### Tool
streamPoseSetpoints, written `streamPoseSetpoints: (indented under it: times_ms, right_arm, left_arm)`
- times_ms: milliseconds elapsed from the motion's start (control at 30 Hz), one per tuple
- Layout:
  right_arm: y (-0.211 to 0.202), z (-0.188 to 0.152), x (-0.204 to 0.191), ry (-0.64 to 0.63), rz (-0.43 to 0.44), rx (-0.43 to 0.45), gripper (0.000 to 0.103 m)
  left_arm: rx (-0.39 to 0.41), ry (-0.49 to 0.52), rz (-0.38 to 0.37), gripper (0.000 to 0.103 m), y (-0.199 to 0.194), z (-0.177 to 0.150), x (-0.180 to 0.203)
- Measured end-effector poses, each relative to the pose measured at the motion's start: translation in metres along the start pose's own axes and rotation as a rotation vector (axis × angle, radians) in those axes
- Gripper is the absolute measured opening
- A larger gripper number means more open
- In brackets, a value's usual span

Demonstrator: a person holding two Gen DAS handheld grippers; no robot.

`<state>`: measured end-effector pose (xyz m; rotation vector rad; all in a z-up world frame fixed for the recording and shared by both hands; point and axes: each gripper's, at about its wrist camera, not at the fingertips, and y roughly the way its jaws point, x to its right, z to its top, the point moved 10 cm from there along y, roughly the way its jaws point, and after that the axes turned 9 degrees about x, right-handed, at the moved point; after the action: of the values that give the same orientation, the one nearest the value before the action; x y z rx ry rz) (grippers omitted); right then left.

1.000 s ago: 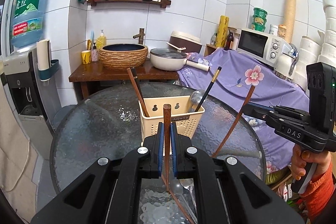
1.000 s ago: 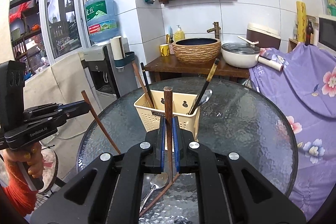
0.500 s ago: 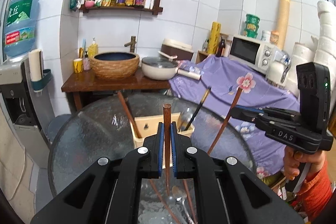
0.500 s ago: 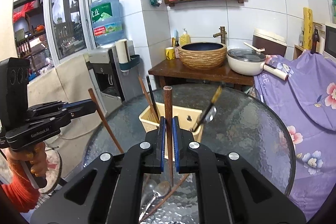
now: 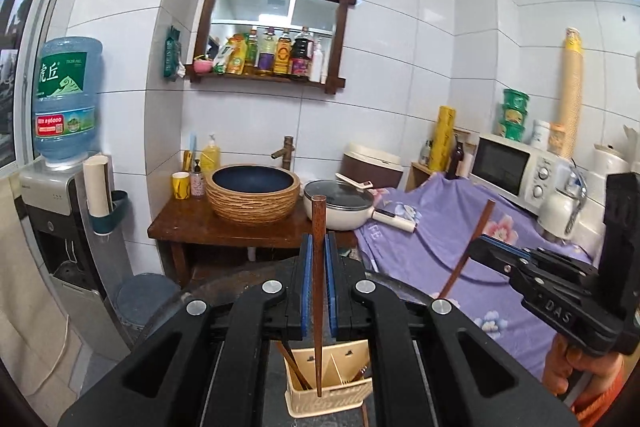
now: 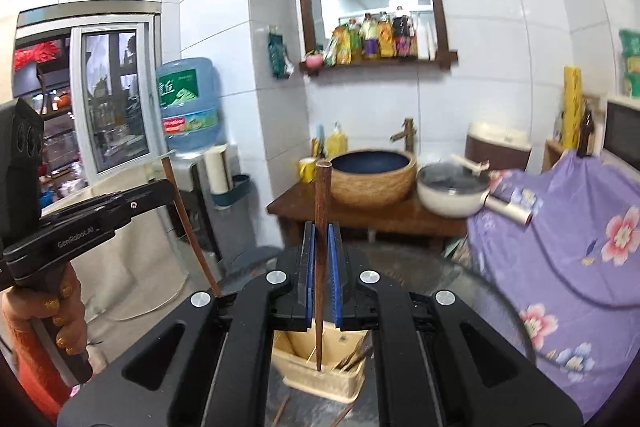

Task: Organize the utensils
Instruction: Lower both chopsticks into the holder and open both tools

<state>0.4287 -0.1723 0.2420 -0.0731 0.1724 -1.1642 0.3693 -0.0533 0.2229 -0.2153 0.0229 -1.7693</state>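
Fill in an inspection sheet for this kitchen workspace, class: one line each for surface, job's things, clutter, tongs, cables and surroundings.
Surface: round glass table, mostly hidden below the tongs.
Job's things: cream utensil basket with dividers, chopsticks already inside; one brown chopstick in the left tongs, another chopstick in the right, both upright with tips over the basket.
Clutter: loose sticks on the glass beside the basket, blurred.
Tongs: left tongs shut on its chopstick; right tongs shut likewise.
Cables: nothing seen.
Surroundings: water dispenser, basin, white pan, microwave, purple floral cloth, bottle shelf.
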Motion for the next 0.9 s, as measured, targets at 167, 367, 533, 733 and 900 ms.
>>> streamPoseSetpoints:
  times_ms: [167, 367, 533, 733, 900]
  right_arm:
    - [0.016, -0.007, -0.005, -0.041, -0.035, 0.023, 0.007]
    - [0.041, -0.045, 0.002, -0.04, -0.071, -0.006, 0.007]
    - [0.055, -0.08, 0.012, -0.023, -0.09, -0.05, 0.007]
    - [0.062, -0.111, 0.02, 0.016, -0.094, -0.1, 0.007]
    - [0.064, -0.132, 0.024, 0.026, -0.096, -0.133, 0.007]
  left_arm:
    - [-0.024, -0.031, 0.031, 0.006, 0.025, -0.011, -0.011]
    - [-0.088, -0.065, 0.043, 0.006, 0.049, -0.048, -0.019]
    - [-0.14, -0.047, 0.05, 0.006, 0.057, -0.084, -0.021]
    - [-0.197, -0.056, 0.043, 0.006, 0.065, -0.118, -0.023]
    - [-0.238, -0.052, 0.046, 0.006, 0.071, -0.143, -0.024]
